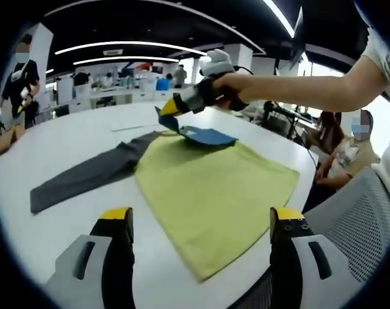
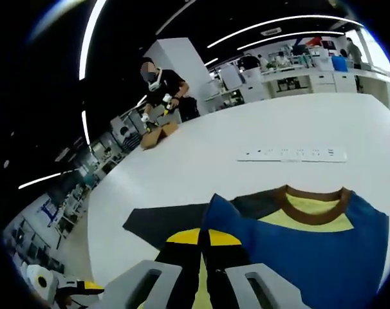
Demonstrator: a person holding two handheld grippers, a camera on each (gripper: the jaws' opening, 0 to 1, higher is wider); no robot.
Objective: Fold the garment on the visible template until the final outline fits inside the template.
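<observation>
Left tongs (image 1: 201, 222) released above the limp, light garment (image 1: 214, 193); right tongs (image 2: 204, 248) clenched on its blue edge. Next hold: hem corner nearest the left tongs.

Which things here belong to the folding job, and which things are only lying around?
For the job:
- garment, yellow with a blue part and a grey sleeve
- right gripper, shut on the garment's blue part
- left gripper, open

Lying about:
- white strip on the table
- mesh chair
</observation>
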